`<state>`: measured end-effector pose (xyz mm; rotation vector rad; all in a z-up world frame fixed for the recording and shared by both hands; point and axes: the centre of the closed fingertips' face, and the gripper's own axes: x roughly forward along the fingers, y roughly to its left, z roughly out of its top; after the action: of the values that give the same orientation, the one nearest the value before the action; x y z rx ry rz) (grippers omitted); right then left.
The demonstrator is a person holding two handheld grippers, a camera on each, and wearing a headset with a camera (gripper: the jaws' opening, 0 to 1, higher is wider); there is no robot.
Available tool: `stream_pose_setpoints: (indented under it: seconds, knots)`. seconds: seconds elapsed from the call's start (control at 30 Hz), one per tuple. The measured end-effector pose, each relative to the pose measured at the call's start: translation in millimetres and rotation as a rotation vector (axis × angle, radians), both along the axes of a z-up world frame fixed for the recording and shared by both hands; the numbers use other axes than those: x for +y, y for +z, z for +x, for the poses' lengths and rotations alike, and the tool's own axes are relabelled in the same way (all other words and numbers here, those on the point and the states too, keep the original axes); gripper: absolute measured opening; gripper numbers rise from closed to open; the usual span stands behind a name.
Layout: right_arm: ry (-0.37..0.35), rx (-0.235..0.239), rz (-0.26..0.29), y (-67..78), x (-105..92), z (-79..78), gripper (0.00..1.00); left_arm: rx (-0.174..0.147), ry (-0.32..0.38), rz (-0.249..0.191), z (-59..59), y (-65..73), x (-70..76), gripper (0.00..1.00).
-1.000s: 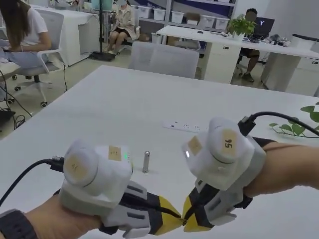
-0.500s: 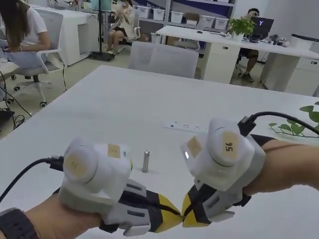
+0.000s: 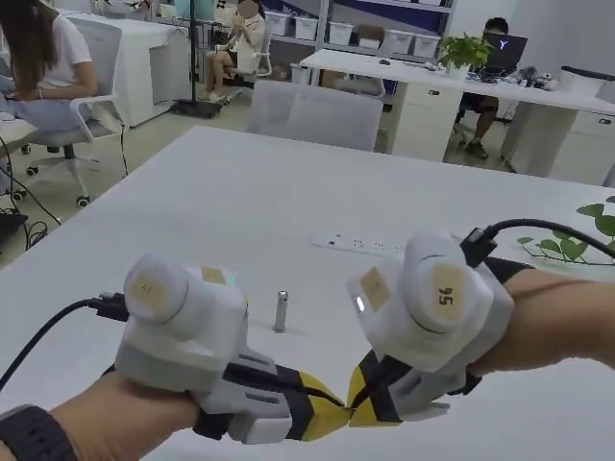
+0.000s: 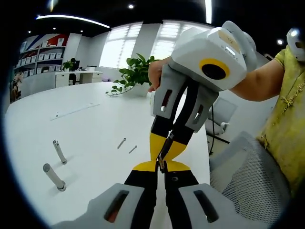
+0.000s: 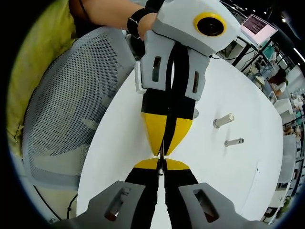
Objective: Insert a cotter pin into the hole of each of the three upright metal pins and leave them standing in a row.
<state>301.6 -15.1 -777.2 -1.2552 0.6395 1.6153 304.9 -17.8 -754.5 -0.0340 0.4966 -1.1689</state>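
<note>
Your left hand-held gripper (image 3: pixel 332 421) and right hand-held gripper (image 3: pixel 363 411) meet tip to tip low over the white table (image 3: pixel 240 202), both pinched narrow. In the head view the yellow tips hide what sits between them. The two gripper views show it: a thin cotter pin (image 5: pixel 161 156) bridges both sets of jaws, nipped at each end.

The head view gives you one upright metal pin (image 3: pixel 281 311), at 11 o'clock from the tips and well apart from them, with a power strip (image 3: pixel 356 245) beyond it at 12 o'clock.

The left gripper view shows two metal pins (image 4: pixel 59 151) standing near each other at 9 o'clock from your jaws. It also shows two loose cotter pins (image 4: pixel 122 142) lying flat between those and the jaws.

In the right gripper view two pins stand at 2 o'clock. A grey stub (image 5: pixel 196 113) touches the edge of the left gripper's body, too hidden to identify. A mesh chair (image 5: pixel 62 119) sits at 9 o'clock.
</note>
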Motion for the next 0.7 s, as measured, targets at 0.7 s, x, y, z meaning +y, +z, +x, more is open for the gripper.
stream_pose_setpoints:
  seconds: [0.7]
  knots:
    - [-0.043,0.015,0.016,1.9,2.6,2.4,0.04,-0.091,-0.023,0.062,0.6,-3.2,2.9,0.0]
